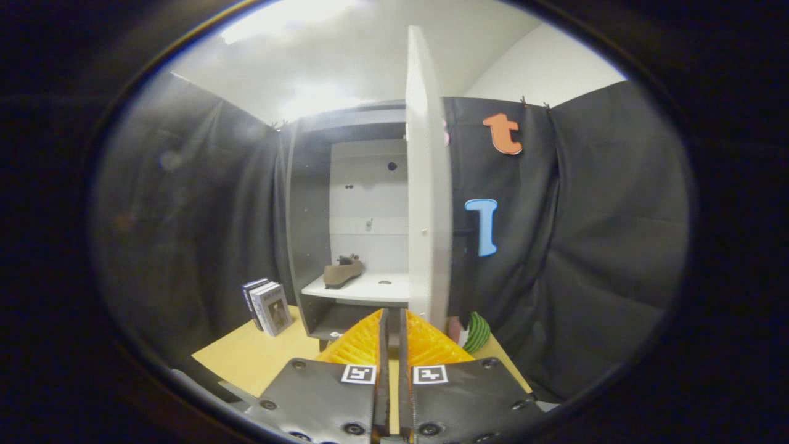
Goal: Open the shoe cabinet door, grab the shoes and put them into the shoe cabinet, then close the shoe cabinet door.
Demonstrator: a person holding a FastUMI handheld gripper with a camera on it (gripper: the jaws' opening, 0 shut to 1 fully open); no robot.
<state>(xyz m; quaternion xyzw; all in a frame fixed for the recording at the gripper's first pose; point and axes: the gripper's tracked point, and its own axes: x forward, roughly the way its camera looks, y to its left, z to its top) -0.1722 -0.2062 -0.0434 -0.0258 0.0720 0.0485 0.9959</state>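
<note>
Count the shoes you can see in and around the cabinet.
1. A shoe sits on the white shelf inside the cabinet, beyond the closed, empty gripper fingers. The open door may hide another.

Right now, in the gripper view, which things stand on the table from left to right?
Books → shoe cabinet with a shoe on its shelf → open cabinet door, edge-on → green striped thing. The fingers stand nearly closed, holding nothing, just before the cabinet.
</note>
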